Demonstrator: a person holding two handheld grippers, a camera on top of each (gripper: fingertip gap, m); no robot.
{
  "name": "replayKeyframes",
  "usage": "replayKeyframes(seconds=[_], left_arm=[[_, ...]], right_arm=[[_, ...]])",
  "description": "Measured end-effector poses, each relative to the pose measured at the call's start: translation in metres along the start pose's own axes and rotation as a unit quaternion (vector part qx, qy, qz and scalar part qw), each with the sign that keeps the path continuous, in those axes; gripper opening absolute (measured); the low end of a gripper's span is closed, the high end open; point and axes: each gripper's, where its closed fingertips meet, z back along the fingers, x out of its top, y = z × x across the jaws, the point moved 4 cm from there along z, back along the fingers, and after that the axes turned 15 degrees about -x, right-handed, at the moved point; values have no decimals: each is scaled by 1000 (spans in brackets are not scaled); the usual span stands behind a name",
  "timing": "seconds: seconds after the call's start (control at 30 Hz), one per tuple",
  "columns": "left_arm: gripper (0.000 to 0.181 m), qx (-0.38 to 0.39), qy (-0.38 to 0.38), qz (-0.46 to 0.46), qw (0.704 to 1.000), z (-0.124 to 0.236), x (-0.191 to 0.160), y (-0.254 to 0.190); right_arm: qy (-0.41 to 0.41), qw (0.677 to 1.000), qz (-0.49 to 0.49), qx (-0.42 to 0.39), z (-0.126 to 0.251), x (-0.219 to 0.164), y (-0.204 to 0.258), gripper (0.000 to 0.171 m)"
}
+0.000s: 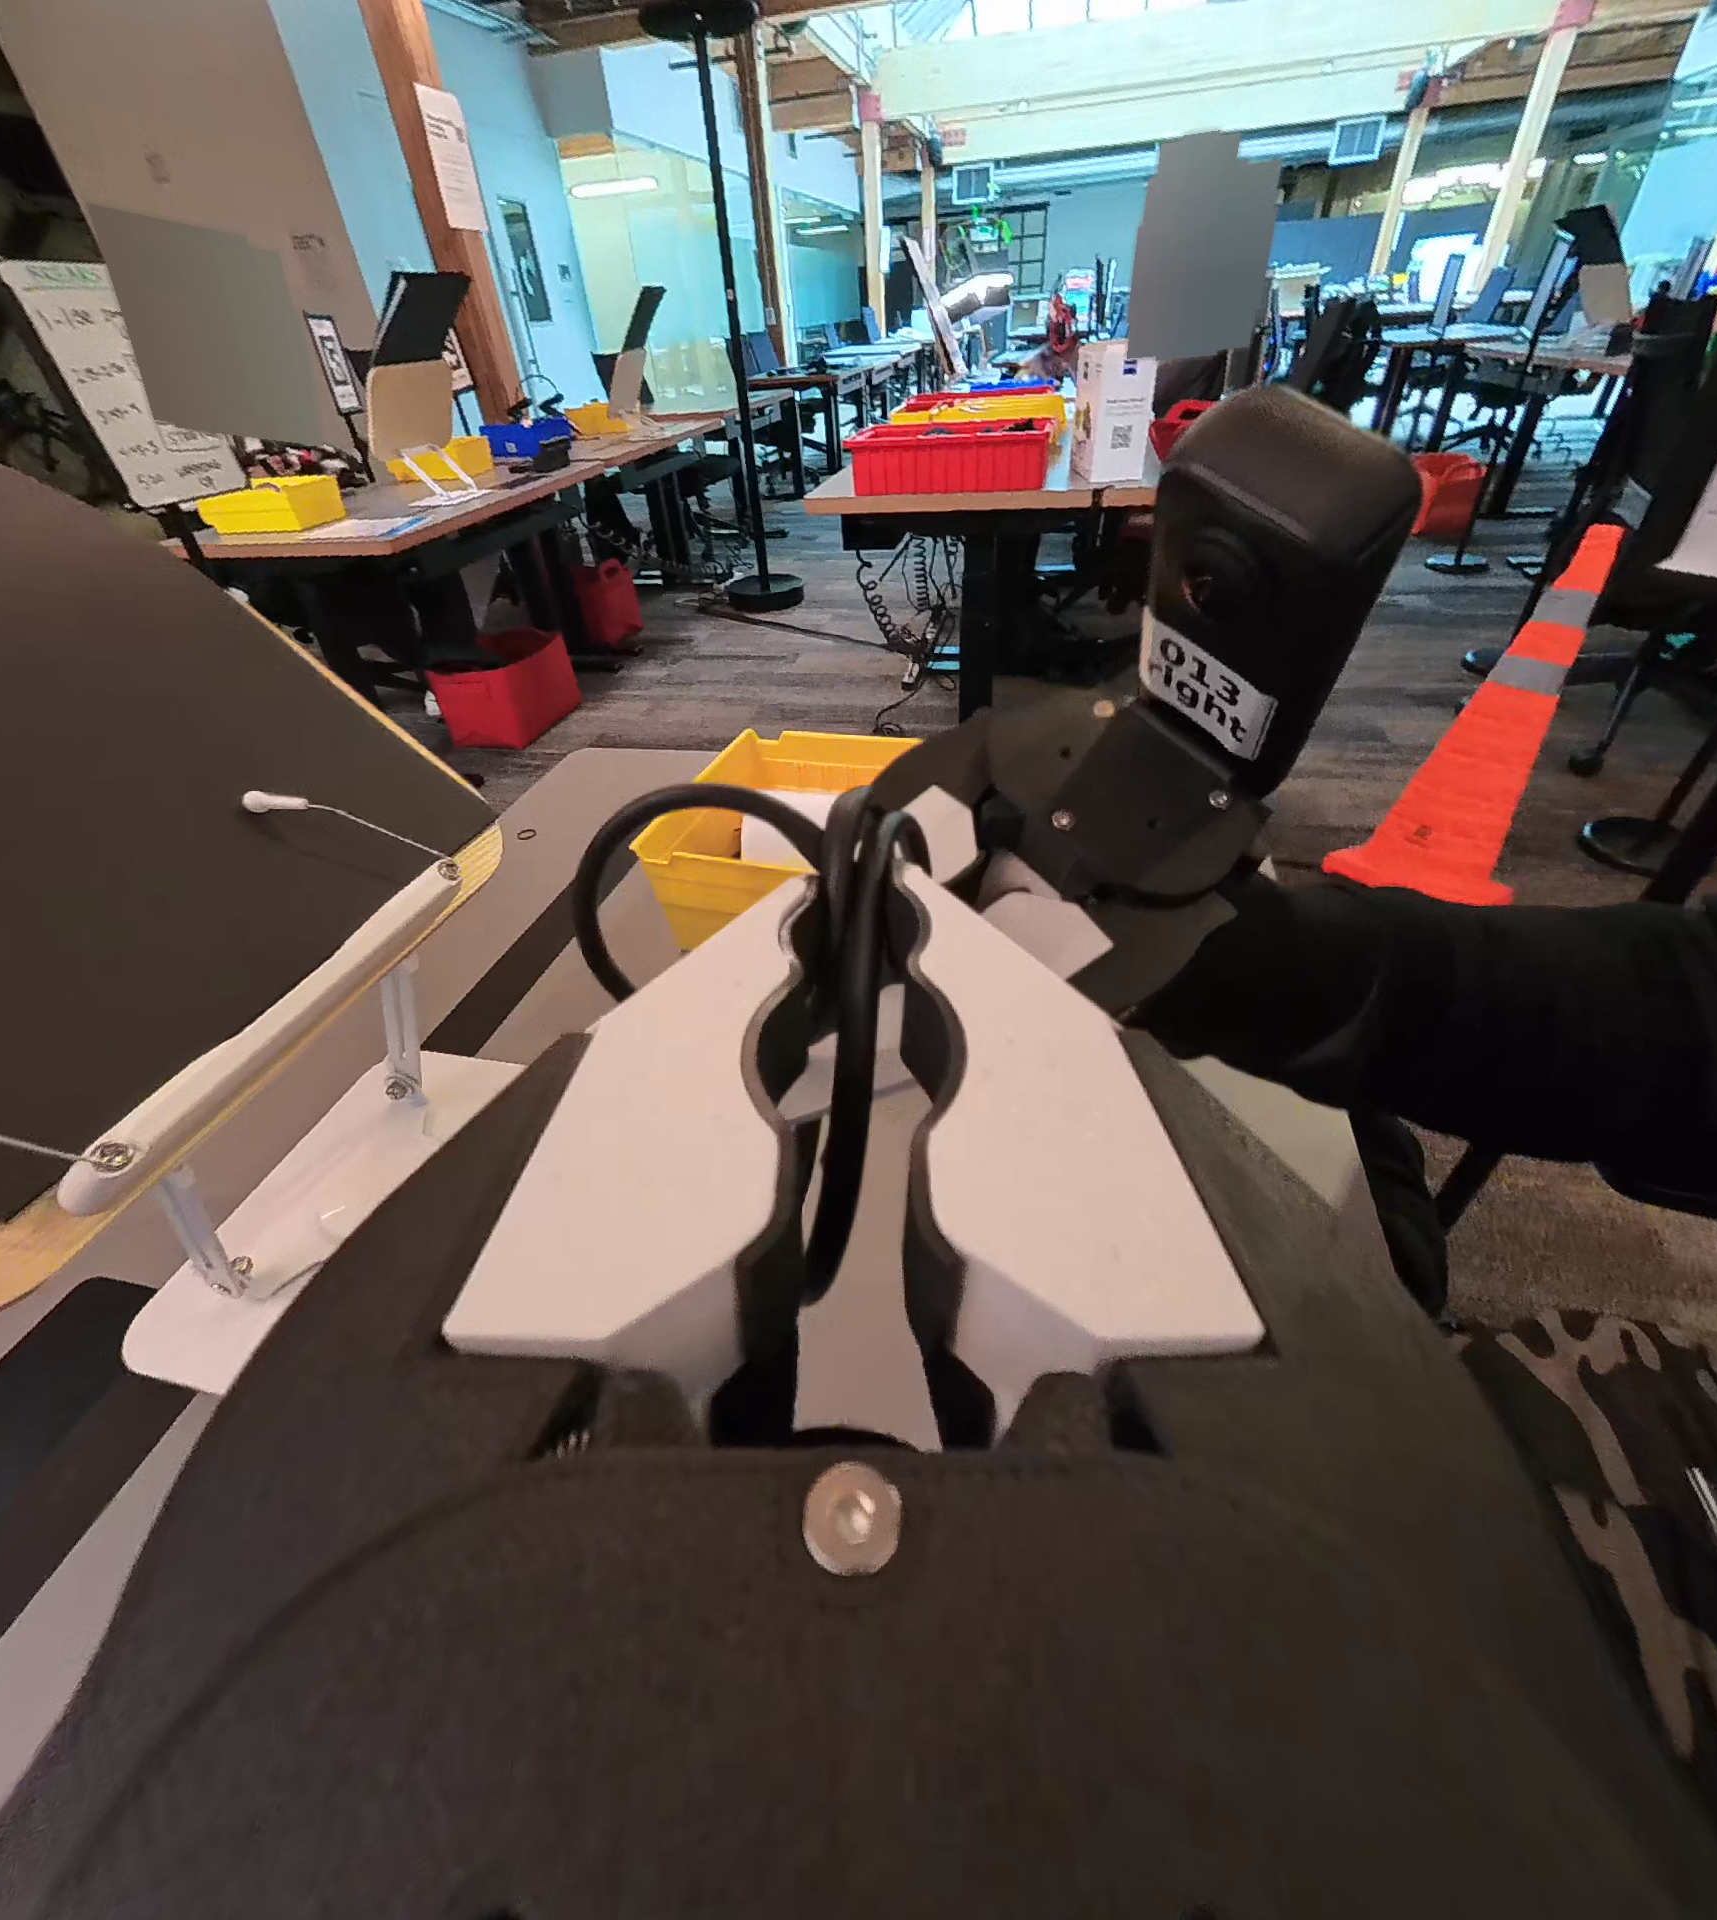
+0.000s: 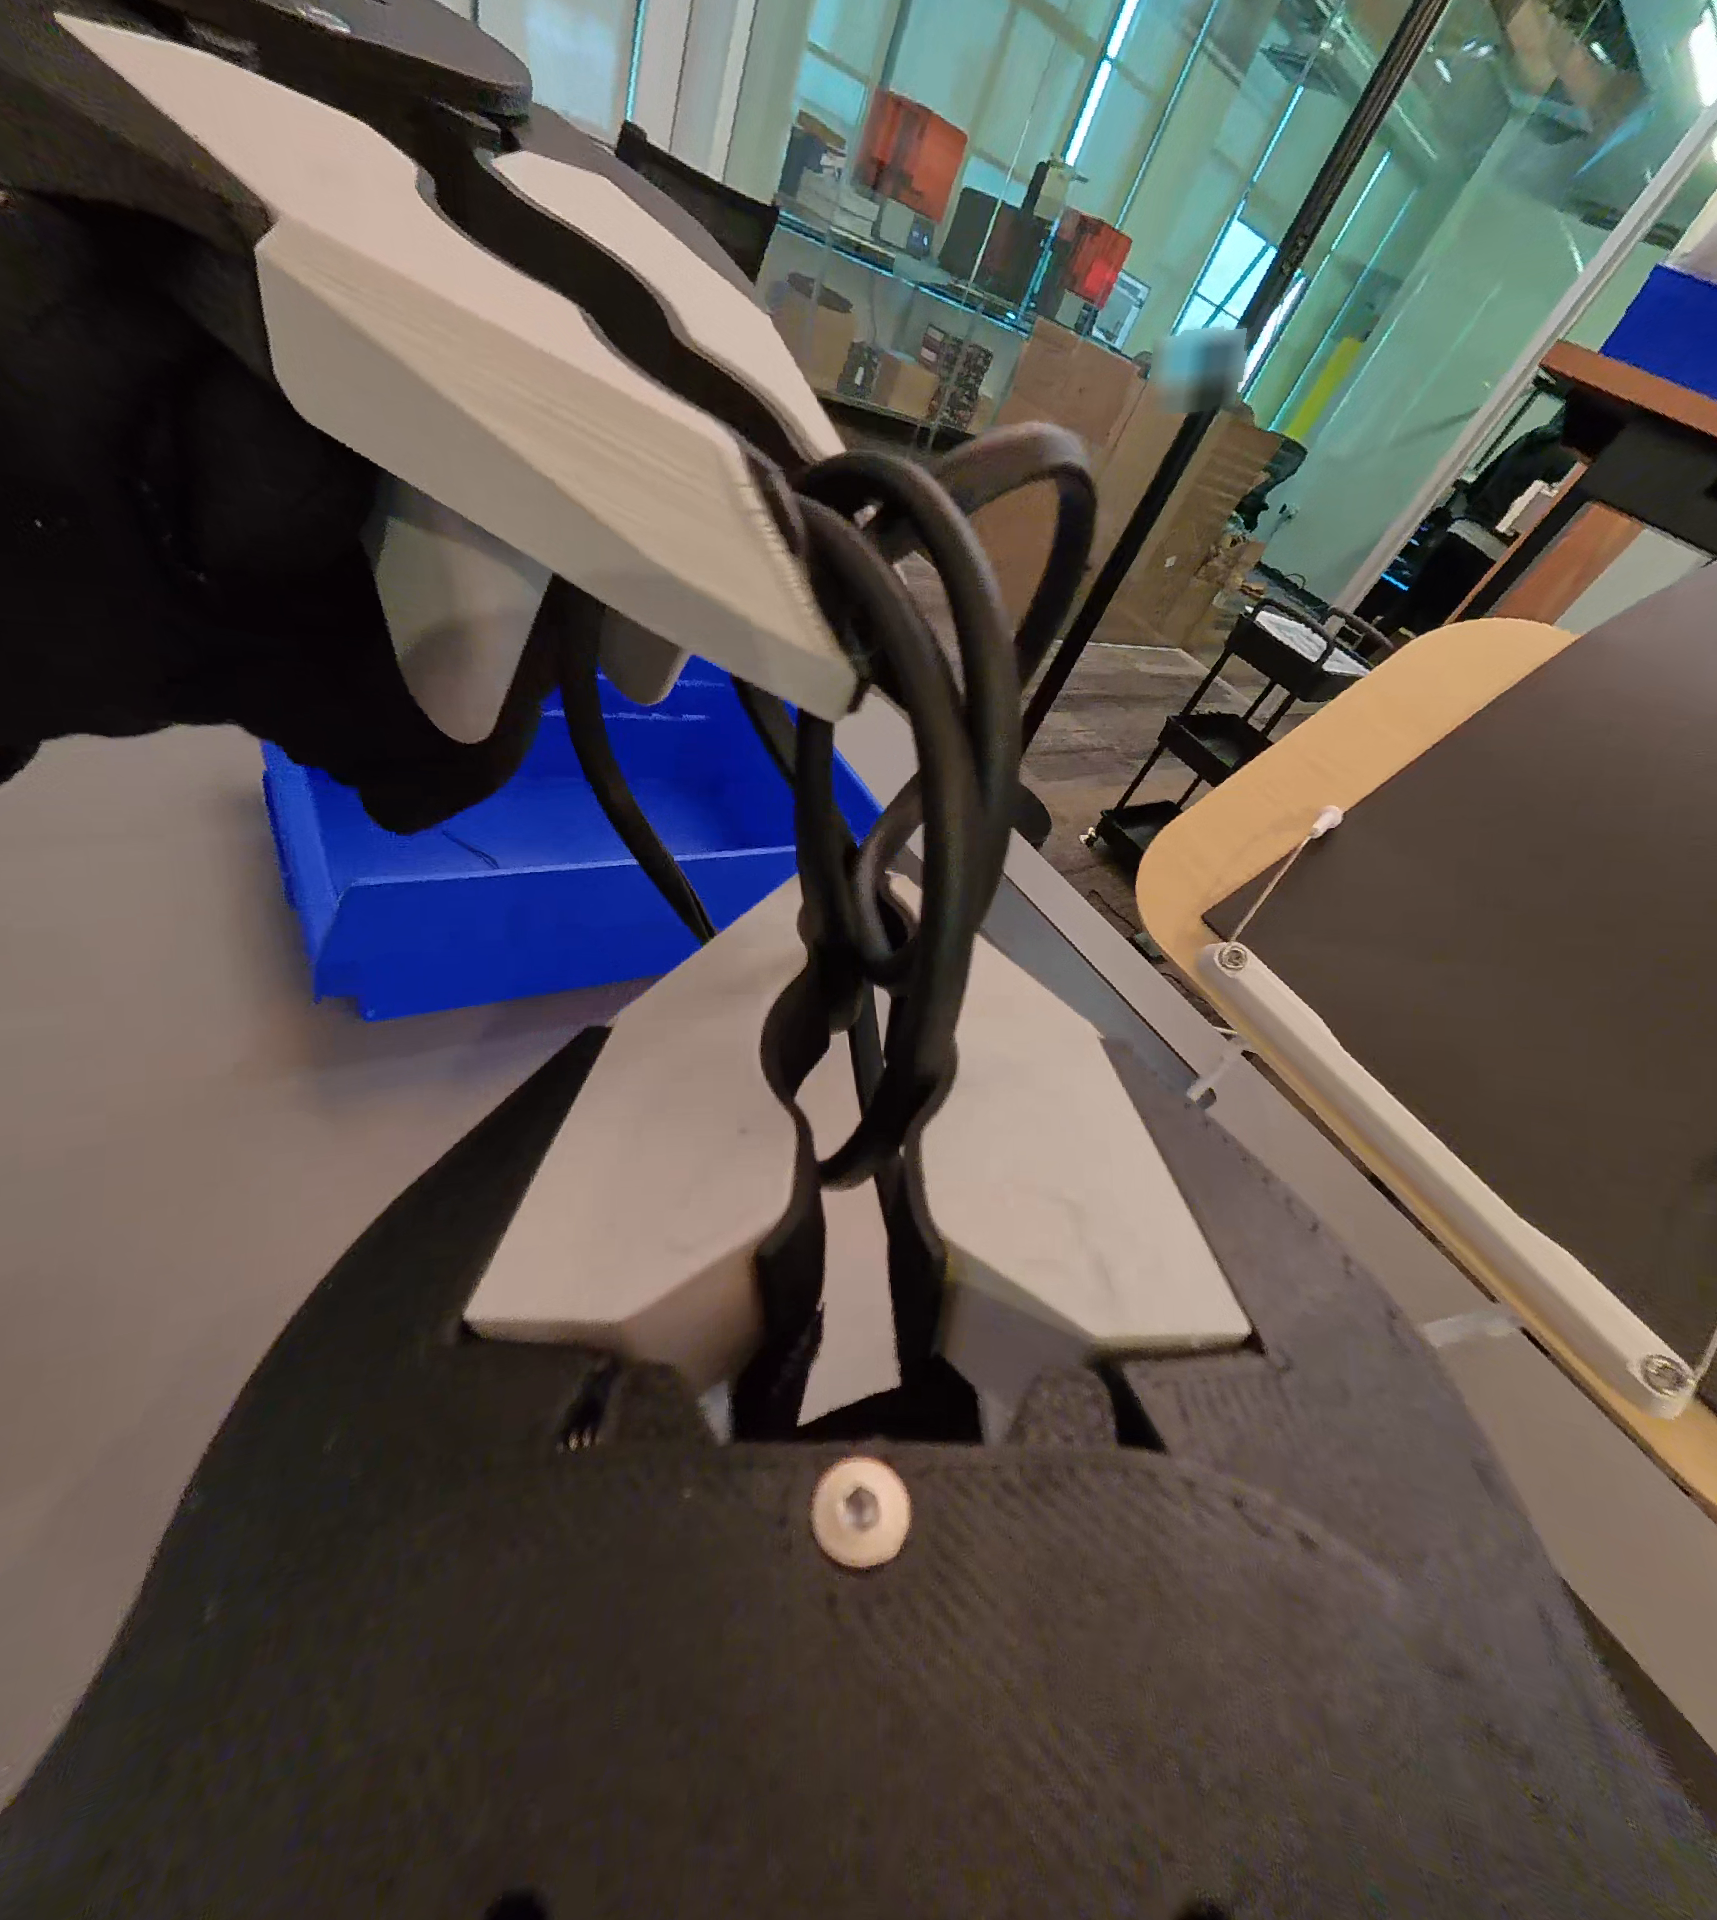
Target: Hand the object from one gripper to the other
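Observation:
A coiled black cable (image 1: 849,1091) hangs between my two grippers above a grey table (image 2: 54,987). My left gripper (image 1: 859,894) is shut on the cable, and one loop (image 1: 605,862) bulges out to the left of its tips. My right gripper (image 1: 968,862) meets it tip to tip from the far side, held by a black-gloved hand (image 1: 1405,1018). In the right wrist view my right gripper (image 2: 869,935) is shut on the lower loops of the cable (image 2: 958,727). The left gripper (image 2: 812,623) reaches in from the upper left and pinches the top of the coil.
A yellow bin (image 1: 719,852) sits on the table behind the grippers. A blue bin (image 2: 521,894) sits under the left gripper. A tilted black board with a wooden edge (image 1: 106,779) stands at the table's side, and also shows in the right wrist view (image 2: 1560,883). An orange cone (image 1: 1488,748) stands on the floor. Tip to tip, the grippers are about 7 cm apart.

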Motion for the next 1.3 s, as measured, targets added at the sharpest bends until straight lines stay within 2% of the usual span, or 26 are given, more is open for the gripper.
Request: replayKeyframes(seconds=[0.1,0.2,0.3,0.47,0.57,0.7,0.83,0.9,1.1,1.2,1.3], left_arm=[[13,-5,22,5,1000,4,-6,4],[28,-16,30,18,999,12,-7,7],[43,9,43,-13,999,22,0,8],[66,50,128,-92,986,18,4,-6],[71,48,122,-86,988,12,10,-13],[70,49,78,-9,996,22,15,-5],[91,-9,66,143,988,33,-4,5],[99,-33,83,190,978,29,-18,5],[99,-48,157,214,963,8,-50,2],[82,-49,198,211,956,5,-62,-1],[66,-34,201,208,957,3,-63,2]], right_arm=[[15,1000,12,-5,1,-4,-5,1],[34,999,11,-2,2,-11,-13,1],[63,997,45,-13,3,-23,-22,0],[105,971,199,-79,4,-37,-36,0],[86,936,321,-116,4,-33,-32,1],[41,902,407,-141,2,-21,-16,1],[10,882,446,-151,-3,-17,0,1],[5,878,453,-151,-5,-18,5,1],[12,872,468,-142,-10,-29,9,1],[12,874,465,-141,-13,-33,8,1],[11,875,465,-136,-15,-36,13,1]])
